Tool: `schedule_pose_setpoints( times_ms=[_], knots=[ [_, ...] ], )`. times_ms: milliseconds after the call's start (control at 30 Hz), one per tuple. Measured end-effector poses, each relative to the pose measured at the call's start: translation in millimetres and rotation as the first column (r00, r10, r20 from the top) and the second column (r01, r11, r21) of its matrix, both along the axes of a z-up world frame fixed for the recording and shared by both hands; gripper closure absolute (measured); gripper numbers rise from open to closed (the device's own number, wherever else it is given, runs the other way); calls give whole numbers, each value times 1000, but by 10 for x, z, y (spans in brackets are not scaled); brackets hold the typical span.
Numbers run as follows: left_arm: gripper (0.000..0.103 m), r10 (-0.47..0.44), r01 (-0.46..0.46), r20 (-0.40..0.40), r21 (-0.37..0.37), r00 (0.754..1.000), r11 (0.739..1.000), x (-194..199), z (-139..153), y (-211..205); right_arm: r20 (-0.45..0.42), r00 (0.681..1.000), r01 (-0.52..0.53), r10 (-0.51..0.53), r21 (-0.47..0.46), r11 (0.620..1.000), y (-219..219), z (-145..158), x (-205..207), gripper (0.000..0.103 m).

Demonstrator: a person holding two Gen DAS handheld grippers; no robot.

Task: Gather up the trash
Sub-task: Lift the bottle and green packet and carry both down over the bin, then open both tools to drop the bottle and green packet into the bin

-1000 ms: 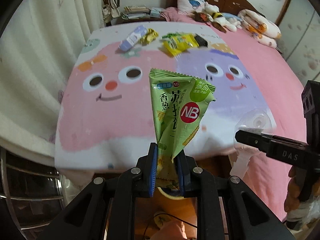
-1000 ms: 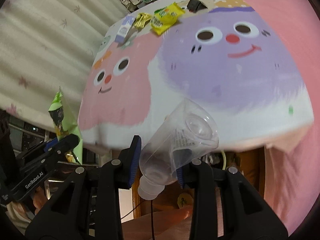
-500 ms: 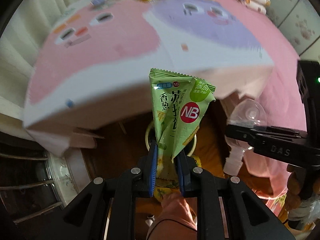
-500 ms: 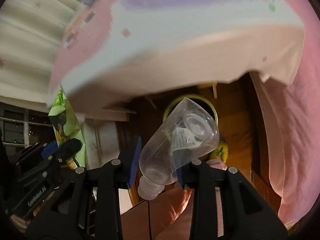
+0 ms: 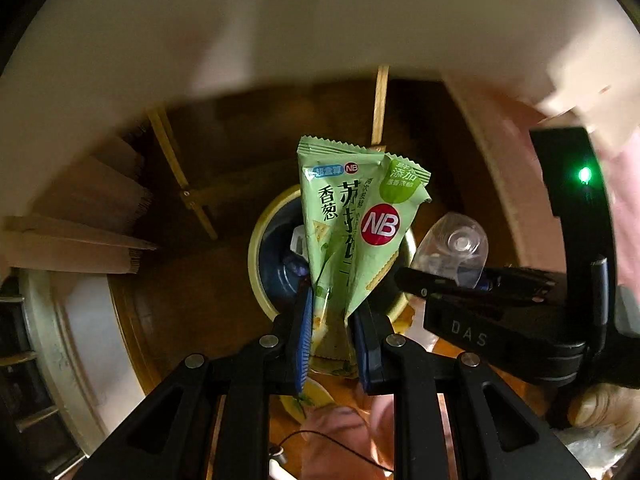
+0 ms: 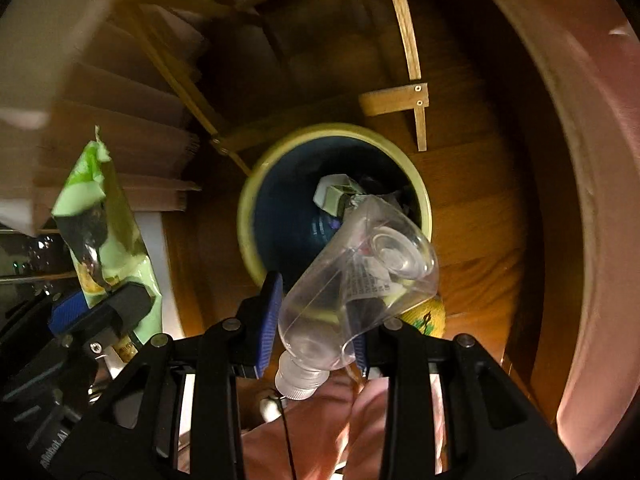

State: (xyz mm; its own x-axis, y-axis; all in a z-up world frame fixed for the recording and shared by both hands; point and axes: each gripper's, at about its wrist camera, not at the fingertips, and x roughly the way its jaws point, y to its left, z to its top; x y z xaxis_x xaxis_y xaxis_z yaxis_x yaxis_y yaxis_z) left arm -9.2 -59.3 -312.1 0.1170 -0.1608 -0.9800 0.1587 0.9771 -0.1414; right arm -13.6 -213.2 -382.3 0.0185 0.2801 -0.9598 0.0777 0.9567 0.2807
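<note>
A pink bedcover [image 6: 600,200] hangs down the right edge of the right wrist view, and a pale cloth [image 5: 280,20] fills the upper part of the left wrist view, blurred. Below them lies a wooden floor [image 6: 472,208] crossed by the light wooden slats of a frame [image 6: 404,40]. On the floor stands a round trash bin [image 6: 256,184] with a pale yellow-green rim and a dark blue inside; it holds some discarded pieces, among them a white crumpled item [image 6: 334,194]. The left gripper [image 5: 330,334] is clenched on the lower end of a green snack wrapper [image 5: 352,216], which stands upright between the blue pads and sits in line with the bin opening in the left wrist view. The right gripper [image 6: 316,332] is clamped on a clear plastic bottle [image 6: 360,276], gripped low on its body, white cap toward the camera and base tilted up and to the right over the near rim of the bin. Both items are held above the bin, neither touching it as far as can be seen. The two grippers are side by side, near each other. A green indicator light [image 5: 585,175] glows on the right gripper's housing.
</note>
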Motion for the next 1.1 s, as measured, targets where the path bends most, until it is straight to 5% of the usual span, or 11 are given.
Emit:
schedule_pose_setpoints(
  times_ms=[200,300,433,533,867,1100],
  knots=[
    [80,-4,5,-21,51,1000,999,88,-521,-111,-19,1000,-19,19,2,1000,-57,-481,241,74],
    [64,12,-11,-18,59,1000,998,164,-624,-101,-27,1000,-1,1,12,1000,-83,-596,257,73],
    [48,22,-21,-15,69,1000,997,225,-709,-121,-35,999,18,-18,26,1000,-69,-612,274,48],
    [41,16,-15,-11,76,1000,997,235,-701,-64,-27,999,24,-23,26,999,-42,-599,299,47],
    [33,52,-53,23,88,998,995,213,-215,182,-19,999,40,-40,-16,999,-62,-108,200,47],
    [33,57,-60,61,47,997,997,124,681,305,-24,1000,1,-2,-42,999,-61,723,-5,47]
  ],
)
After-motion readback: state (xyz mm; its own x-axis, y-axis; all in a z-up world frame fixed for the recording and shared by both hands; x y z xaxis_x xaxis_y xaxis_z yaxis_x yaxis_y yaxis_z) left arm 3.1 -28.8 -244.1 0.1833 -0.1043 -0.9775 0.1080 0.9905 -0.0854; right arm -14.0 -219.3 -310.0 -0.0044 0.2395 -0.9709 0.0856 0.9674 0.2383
